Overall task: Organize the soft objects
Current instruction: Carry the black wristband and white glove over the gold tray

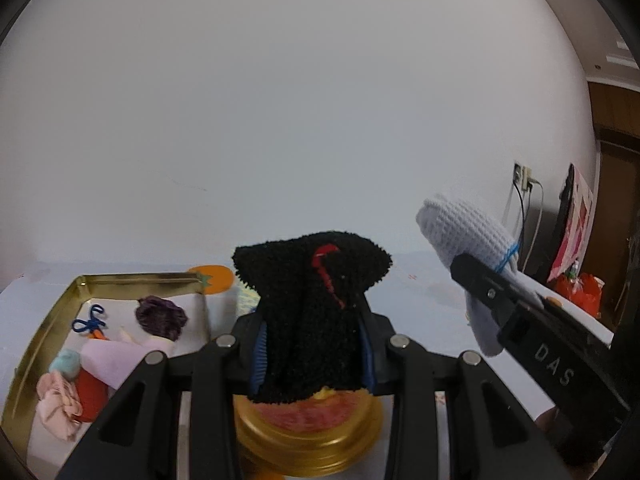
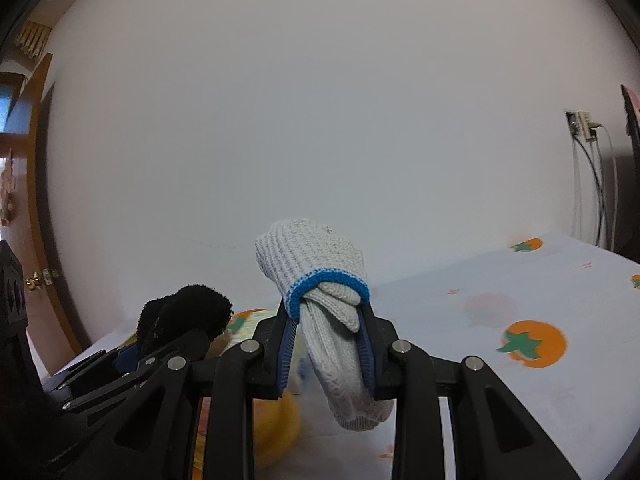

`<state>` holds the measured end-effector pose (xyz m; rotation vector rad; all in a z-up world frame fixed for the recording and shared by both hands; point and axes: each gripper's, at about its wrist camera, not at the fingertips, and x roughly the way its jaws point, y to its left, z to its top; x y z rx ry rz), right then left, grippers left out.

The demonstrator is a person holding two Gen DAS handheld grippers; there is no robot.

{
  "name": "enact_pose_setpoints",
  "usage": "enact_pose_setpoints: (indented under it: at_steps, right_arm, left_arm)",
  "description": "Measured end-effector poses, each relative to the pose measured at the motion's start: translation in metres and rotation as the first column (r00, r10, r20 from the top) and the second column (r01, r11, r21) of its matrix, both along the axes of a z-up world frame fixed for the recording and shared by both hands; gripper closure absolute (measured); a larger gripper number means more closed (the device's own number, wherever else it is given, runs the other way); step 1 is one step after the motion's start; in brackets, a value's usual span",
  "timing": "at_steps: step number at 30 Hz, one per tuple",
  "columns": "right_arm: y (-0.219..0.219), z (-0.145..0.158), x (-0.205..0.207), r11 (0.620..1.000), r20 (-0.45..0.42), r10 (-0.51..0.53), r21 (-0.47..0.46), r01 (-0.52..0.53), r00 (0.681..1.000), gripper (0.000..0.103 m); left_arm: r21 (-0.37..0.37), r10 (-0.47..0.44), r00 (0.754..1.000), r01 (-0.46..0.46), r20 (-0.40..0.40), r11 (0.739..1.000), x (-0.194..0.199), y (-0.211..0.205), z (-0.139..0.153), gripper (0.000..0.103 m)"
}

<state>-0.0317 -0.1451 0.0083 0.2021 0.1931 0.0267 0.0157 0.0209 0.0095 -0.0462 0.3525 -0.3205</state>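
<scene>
Right wrist view, tomato-print tablecloth (image 2: 520, 304), white wall (image 2: 320, 120), right tool (image 2: 328, 344) clamping grey glove (image 2: 320, 280), left tool (image 1: 314, 344) clamping black sock (image 1: 312, 320)

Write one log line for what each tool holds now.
left tool: shut on black fuzzy sock | right tool: shut on white knit glove | both lifted

The left gripper (image 1: 312, 344) clamps a fuzzy black sock (image 1: 316, 320) above a round gold tin (image 1: 308, 440). To its right, the right gripper (image 1: 472, 276) grips a rolled white sock (image 1: 464, 232). A gold tray (image 1: 52, 324) at left holds small soft items.
</scene>
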Motion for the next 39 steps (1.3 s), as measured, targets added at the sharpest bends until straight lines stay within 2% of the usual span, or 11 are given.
enact_pose_setpoints:
  at_steps: [14,30,36,39]
  right_arm:
    - [0.035,0.004,0.020,0.993,0.012,0.093,0.069,-0.093,0.996,0.072]
    - [0.103,0.011,0.054,0.981,-0.024,0.191,0.051,-0.190,0.981,0.072]
    - [0.126,0.017,0.076,0.976,-0.079,0.214,0.067,-0.209,0.974,0.071]
    - [0.137,0.019,0.092,0.974,-0.135,0.222,0.069,-0.214,0.966,0.071]
  left_arm:
    - [-0.039,0.119,0.993,-0.118,0.002,0.992,0.014,0.072,0.010,0.068]
    - [-0.067,0.236,0.969,-0.240,-0.069,0.968,0.039,0.134,0.010,0.068]
    - [-0.080,0.274,0.949,-0.288,-0.153,0.954,0.053,0.157,0.009,0.068]
    - [-0.035,0.260,0.939,-0.274,-0.227,0.961,0.069,0.161,0.002,0.068]
